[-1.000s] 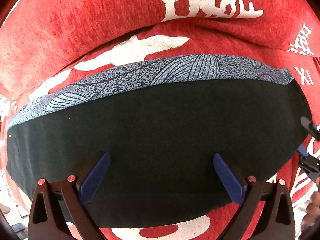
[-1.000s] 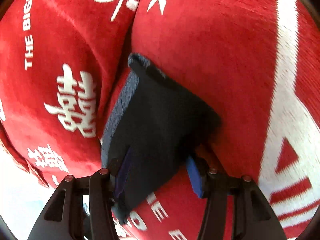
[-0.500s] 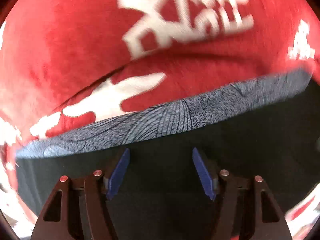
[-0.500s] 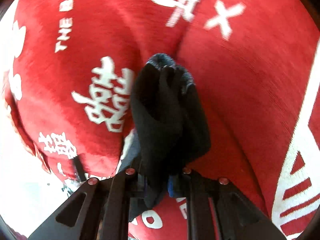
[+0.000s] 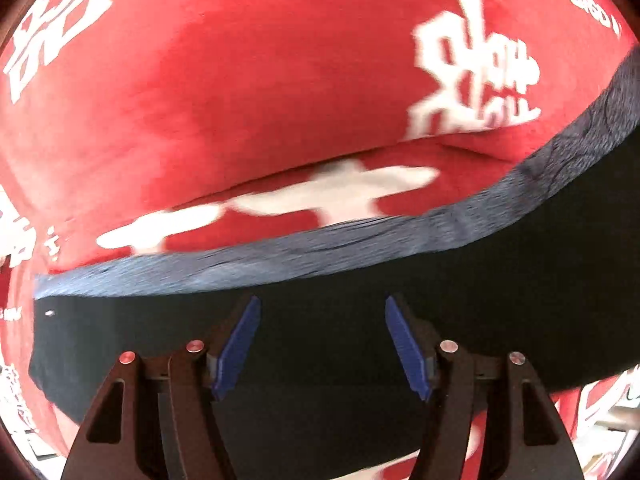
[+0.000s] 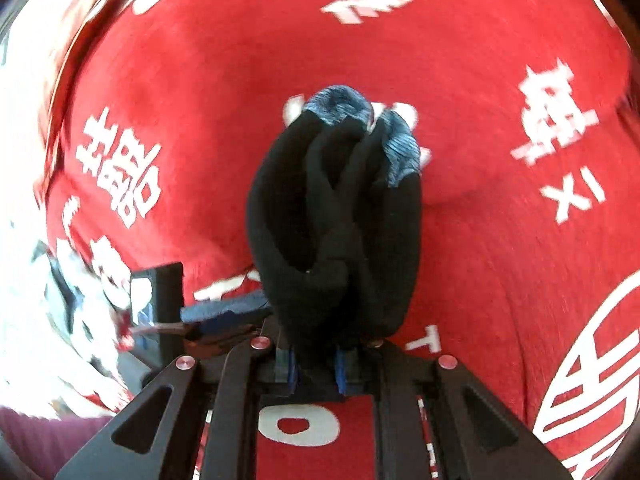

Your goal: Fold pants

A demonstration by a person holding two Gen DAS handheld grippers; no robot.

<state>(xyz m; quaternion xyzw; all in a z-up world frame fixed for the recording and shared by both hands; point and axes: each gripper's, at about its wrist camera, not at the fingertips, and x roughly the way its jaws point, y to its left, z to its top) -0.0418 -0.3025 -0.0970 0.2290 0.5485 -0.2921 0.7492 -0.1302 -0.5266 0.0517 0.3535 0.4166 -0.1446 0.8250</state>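
Observation:
The pants (image 5: 440, 300) are black with a blue-grey patterned waistband (image 5: 360, 240) and lie flat across the red blanket in the left wrist view. My left gripper (image 5: 322, 340) is open, its blue pads (image 5: 238, 344) spread just above the black cloth, holding nothing. My right gripper (image 6: 314, 372) is shut on a bunched end of the pants (image 6: 332, 216), which stands up in folds ahead of the jaws with the patterned band (image 6: 344, 108) at its far tip.
A red blanket (image 5: 260, 100) with white printed characters covers the whole surface and bulges in soft ridges. In the right wrist view the other gripper's dark body and blue pad (image 6: 216, 312) show at the left, near a white edge area.
The right gripper has closed fully on the pants' end and lifted it into a bunch. The left gripper has slid left along the waistband side, its fingers narrower than a second ago.

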